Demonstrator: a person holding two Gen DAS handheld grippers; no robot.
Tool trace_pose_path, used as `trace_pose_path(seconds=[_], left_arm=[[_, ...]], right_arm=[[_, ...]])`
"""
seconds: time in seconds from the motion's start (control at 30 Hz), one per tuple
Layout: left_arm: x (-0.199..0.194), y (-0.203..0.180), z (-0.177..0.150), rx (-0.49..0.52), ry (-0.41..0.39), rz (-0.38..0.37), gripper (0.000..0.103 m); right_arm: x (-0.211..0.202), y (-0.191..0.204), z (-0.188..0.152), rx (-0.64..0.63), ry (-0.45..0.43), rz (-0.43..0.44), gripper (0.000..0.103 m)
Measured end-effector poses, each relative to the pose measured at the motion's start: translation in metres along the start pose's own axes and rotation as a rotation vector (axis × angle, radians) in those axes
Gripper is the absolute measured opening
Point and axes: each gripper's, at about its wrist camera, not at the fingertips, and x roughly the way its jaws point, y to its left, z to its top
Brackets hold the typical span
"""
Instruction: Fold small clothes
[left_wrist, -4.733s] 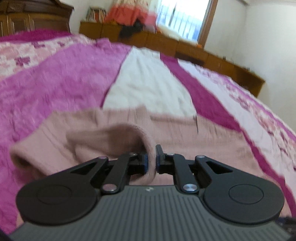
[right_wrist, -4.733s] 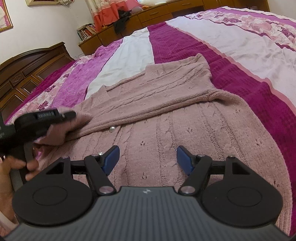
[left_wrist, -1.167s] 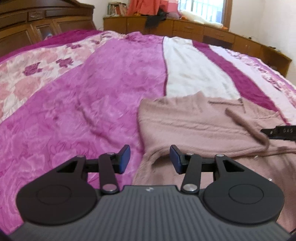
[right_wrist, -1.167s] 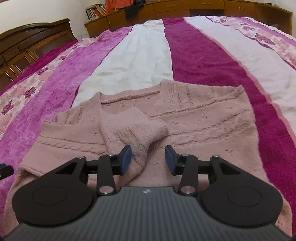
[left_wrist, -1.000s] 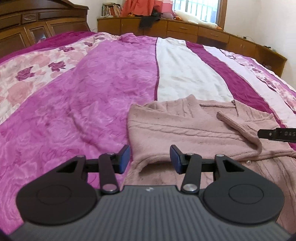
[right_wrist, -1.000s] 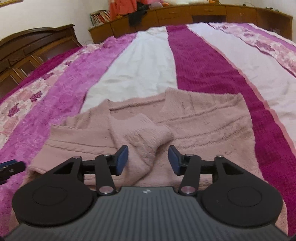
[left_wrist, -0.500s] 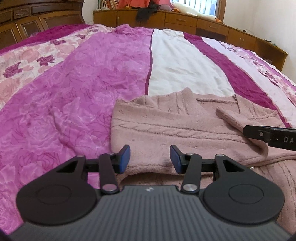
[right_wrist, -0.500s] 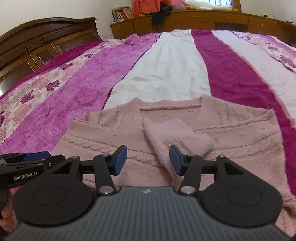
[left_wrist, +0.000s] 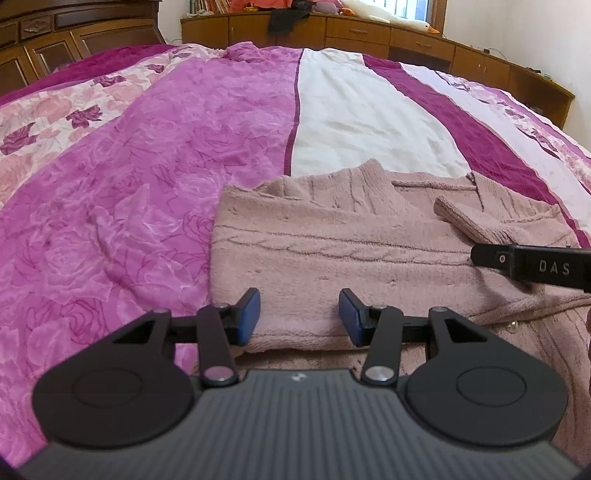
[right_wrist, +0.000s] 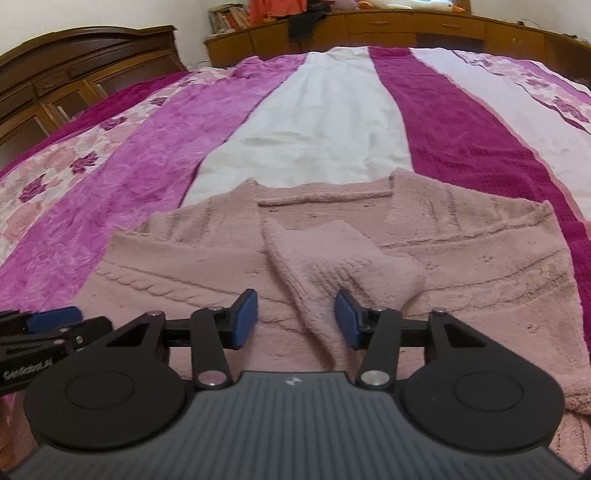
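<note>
A dusty-pink knit cardigan (left_wrist: 332, 236) lies flat on the bed, both sleeves folded in across its front. My left gripper (left_wrist: 299, 317) is open, low over the folded left sleeve near its front edge, pads either side of the knit without pressing. My right gripper (right_wrist: 297, 319) has its jaws closing. The folded sleeve's cuff end (right_wrist: 343, 254) runs down between its blue pads, which do not press on it. The right gripper (left_wrist: 532, 266) shows as a black finger at the right of the left wrist view. The left gripper (right_wrist: 48, 325) sits at the lower left of the right wrist view.
The bedspread (left_wrist: 147, 184) has magenta, white and floral stripes and stretches far beyond the cardigan (right_wrist: 480, 266). A dark wooden headboard (right_wrist: 74, 74) stands at the left. Low wooden cabinets (left_wrist: 369, 33) with clothes and a plush toy line the far wall.
Both grippers have come down and closer to the cardigan. The left one now stands over the folded left sleeve. The right one's pads stand slightly nearer together around the sleeve.
</note>
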Motion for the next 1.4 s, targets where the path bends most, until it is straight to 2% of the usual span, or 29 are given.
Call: trace_pose_path(seconds=[0.07,0.1,0.23,0.33,0.47,0.57,0.63,0.8,0.93,1.07,1.1,1.13,1.17,1.27,1.4], left_arm=[[0.001,-0.001,0.0,0.006,0.002,0.003,0.049],[0.001,-0.001,0.0,0.008,0.003,0.003,0.049],[0.002,-0.003,0.0,0.016,0.005,0.007,0.049],[0.003,-0.002,-0.001,0.022,0.008,0.007,0.049],[0.003,-0.003,-0.001,0.02,0.009,0.007,0.049],[0.003,-0.003,-0.001,0.022,0.009,0.009,0.049],[0.003,-0.003,-0.001,0.023,0.008,0.01,0.049],[0.003,-0.003,-0.001,0.02,0.01,0.013,0.049],[0.003,-0.004,-0.002,0.021,0.009,0.012,0.049],[0.003,-0.002,-0.003,0.019,0.007,0.007,0.049],[0.003,-0.002,-0.003,0.019,0.007,0.007,0.049],[0.003,-0.002,-0.003,0.018,0.007,0.006,0.049],[0.003,-0.002,-0.003,0.017,0.007,0.005,0.049],[0.003,-0.002,-0.003,0.016,0.008,0.003,0.049],[0.003,-0.002,-0.003,0.018,0.007,0.005,0.049]], right_arm=[[-0.001,-0.002,0.001,-0.014,-0.009,-0.037,0.013],[-0.004,-0.005,0.002,-0.006,-0.021,-0.031,0.011],[-0.03,-0.018,0.002,0.026,-0.107,-0.067,0.01],[-0.048,-0.037,-0.003,0.095,-0.138,-0.087,0.01],[-0.056,-0.064,-0.017,0.168,-0.119,-0.114,0.01],[-0.055,-0.077,-0.024,0.206,-0.075,-0.074,0.011],[-0.054,-0.074,-0.024,0.181,-0.068,-0.065,0.013],[-0.05,-0.046,-0.008,0.08,-0.1,-0.036,0.049],[-0.034,-0.021,0.005,0.002,-0.084,-0.016,0.051],[-0.005,-0.012,0.014,-0.02,-0.021,-0.023,0.05],[0.0,-0.011,0.014,-0.028,-0.009,-0.021,0.047],[0.004,-0.009,0.014,-0.041,0.001,-0.026,0.039],[0.006,-0.009,0.013,-0.052,0.003,-0.033,0.014],[-0.005,-0.015,0.013,-0.026,-0.05,-0.036,0.01],[-0.039,-0.029,0.007,0.02,-0.163,-0.106,0.01]])
